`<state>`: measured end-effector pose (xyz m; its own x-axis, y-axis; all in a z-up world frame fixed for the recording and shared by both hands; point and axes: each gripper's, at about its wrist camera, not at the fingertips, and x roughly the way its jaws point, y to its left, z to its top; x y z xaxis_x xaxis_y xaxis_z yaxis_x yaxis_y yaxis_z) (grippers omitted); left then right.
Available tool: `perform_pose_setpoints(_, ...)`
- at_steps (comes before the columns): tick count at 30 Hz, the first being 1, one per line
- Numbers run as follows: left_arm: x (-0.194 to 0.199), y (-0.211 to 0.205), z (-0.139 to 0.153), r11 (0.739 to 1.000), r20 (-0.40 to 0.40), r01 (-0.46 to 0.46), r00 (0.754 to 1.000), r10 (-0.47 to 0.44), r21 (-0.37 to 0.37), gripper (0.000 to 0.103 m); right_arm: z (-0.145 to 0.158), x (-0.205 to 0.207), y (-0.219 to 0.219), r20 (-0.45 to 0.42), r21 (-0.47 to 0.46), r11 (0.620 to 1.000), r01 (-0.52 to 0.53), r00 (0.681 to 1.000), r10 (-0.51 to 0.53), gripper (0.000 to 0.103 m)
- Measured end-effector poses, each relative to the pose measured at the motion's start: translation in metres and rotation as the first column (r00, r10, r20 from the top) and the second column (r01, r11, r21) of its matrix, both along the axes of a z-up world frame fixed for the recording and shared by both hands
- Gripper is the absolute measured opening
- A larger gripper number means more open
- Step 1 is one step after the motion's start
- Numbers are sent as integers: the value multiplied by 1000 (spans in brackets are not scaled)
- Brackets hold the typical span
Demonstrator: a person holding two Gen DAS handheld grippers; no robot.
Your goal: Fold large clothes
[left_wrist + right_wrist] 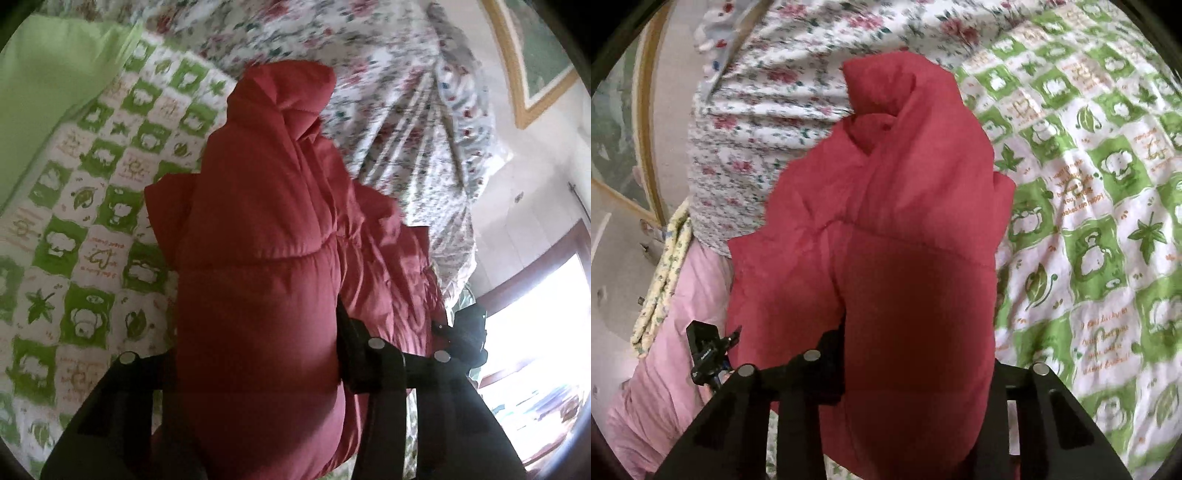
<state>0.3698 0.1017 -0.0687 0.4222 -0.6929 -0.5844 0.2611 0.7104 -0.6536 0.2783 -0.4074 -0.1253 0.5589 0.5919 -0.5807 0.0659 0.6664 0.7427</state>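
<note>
Red quilted fabric fills both wrist views: a puffy padded jacket (258,240) hangs bunched and part-lifted over a bed, gripped from two sides. In the left wrist view, the left hand-held gripper (255,369) has its two black fingers (354,354) closed on a thick roll of the jacket, the padding bulging between them. In the right wrist view, the right hand-held gripper (916,369) likewise pinches a fat fold of the same jacket (897,258), one finger (827,354) pressed into a crease at the left of the fold and the other largely hidden behind the fabric at the right. The top of the garment curls over itself into a rounded, hood-like lump in both views.

Under the jacket lies a bed cover (74,258) printed in green and white squares with leaves and small cartoon figures. Beyond it, a floral sheet or duvet (388,92) in white with red and green sprigs is heaped up. A plain light-green pillow (48,70) sits at the upper left of the left view, and a pink cloth (672,350) lies at the lower left of the right view. A gold-framed picture (528,62) hangs on the pale wall, and bright daylight comes through a window (535,350).
</note>
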Motion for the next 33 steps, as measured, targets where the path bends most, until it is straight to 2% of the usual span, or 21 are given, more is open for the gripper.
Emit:
perform_pose_setpoints(8,-71,14,22,999,33,32,999,-32,4,42,22,-79,11,25,5,999,-33,999,33,35)
perform_pose_setpoints(14,-125,28,15,999,-1,37,999,-37,-15,42,12,-143,16,-2,62,998,-23,1000,23,35)
perform_pose_setpoints(18,-150,35,2,1000,-22,28,999,-28,4,42,3,-171,17,-12,77,997,-13,1000,14,36)
perform_pose_setpoints(22,-153,36,-19,998,-54,-6,998,10,60,46,-14,-177,14,-46,77,997,17,999,-14,41)
perform_pose_setpoints(25,-148,37,-31,996,-67,-36,997,41,75,50,-24,-179,10,-49,73,997,38,998,-35,47)
perform_pose_setpoints(33,-147,31,-43,986,-47,-71,996,79,149,64,-48,-180,6,-77,100,992,72,995,-65,58)
